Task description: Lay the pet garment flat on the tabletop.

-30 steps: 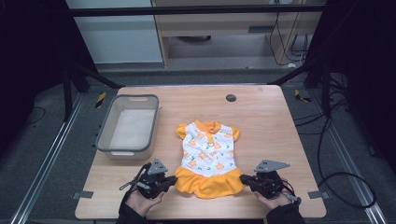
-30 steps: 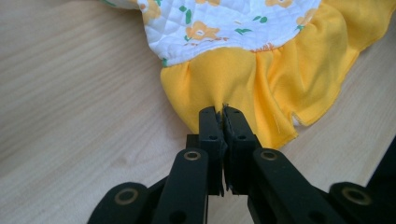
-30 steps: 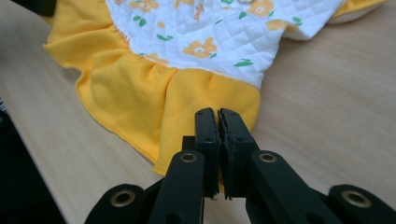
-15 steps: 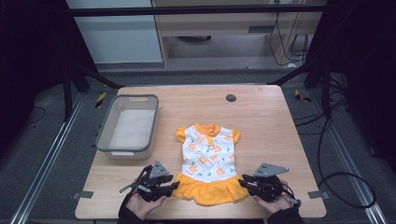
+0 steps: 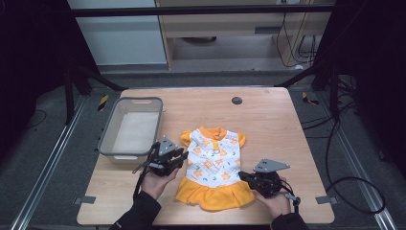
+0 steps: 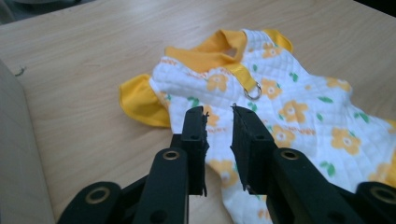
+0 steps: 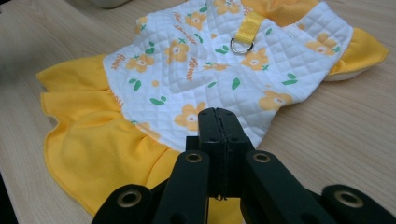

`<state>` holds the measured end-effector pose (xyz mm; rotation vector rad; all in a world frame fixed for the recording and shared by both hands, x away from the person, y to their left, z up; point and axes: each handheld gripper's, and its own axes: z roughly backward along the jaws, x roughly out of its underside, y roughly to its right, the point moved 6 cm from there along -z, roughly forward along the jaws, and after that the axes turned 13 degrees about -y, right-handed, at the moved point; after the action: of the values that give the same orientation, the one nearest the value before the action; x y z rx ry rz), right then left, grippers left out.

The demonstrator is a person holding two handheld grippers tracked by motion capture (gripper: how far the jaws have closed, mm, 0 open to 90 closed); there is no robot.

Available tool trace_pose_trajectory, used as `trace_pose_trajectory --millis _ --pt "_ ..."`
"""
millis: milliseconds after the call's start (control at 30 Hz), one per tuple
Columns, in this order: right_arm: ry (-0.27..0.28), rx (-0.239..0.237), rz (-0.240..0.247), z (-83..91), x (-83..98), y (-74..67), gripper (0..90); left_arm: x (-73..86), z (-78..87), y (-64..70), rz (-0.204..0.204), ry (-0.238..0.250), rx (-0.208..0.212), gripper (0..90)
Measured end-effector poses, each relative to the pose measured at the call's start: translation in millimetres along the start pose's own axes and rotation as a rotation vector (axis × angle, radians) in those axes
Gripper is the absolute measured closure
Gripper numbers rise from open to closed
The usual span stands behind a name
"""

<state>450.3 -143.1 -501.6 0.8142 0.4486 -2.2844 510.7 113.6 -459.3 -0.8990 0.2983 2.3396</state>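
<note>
Two grippers flank a small dress (image 5: pixel 213 167) lying flat on the table (image 5: pixel 277 124); its print lettering is unreadable. Left gripper (image 6: pixel 218 122) jaws parted above bodice; right gripper (image 7: pixel 218 122) jaws closed, empty. Grey bin (image 5: pixel 131 129) stands left.

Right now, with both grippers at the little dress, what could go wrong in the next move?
1. The left gripper is open over the dress near the sleeve; closing there may catch only the top layer, so it bunches.
2. The right gripper looks shut at the waist edge; whether it holds cloth is unclear, so a pull could slip.
3. The bin sits close beside the left hand; a sideways swing might knock it.
</note>
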Motion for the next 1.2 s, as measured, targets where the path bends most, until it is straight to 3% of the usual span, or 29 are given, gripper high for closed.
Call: trace_pose_trajectory --millis 200,333,500,667,833,1000,1200 --pt "-0.013 0.002 -0.001 -9.9 -0.2 -1.6 90.0 -24.7 -28.2 -1.9 0.016 0.004 -0.03 84.3" --pt "-0.03 0.006 0.015 -16.3 1.1 -4.9 89.9 -36.7 -56.7 -1.0 0.005 -0.027 -0.049 85.7" --pt "-0.056 -0.011 0.023 -25.5 3.5 -11.6 89.9 -38.6 -92.4 -0.1 0.028 -0.077 -0.041 85.6" --pt "-0.092 -0.012 0.038 -32.7 7.2 -14.7 89.9 -31.3 -118.4 -7.9 0.059 -0.121 -0.045 85.7" --pt "-0.15 -0.013 0.044 -40.3 13.9 -15.6 89.9 -27.6 -127.0 -15.9 0.074 -0.124 -0.049 87.3" --pt "-0.171 -0.05 0.037 -39.0 15.9 -17.8 90.0 -27.4 -129.4 -18.3 0.046 -0.126 -0.068 88.7" --pt "-0.18 -0.044 0.052 -37.8 16.7 -19.5 90.0 -29.7 -130.1 -16.7 0.029 -0.136 -0.077 87.6"
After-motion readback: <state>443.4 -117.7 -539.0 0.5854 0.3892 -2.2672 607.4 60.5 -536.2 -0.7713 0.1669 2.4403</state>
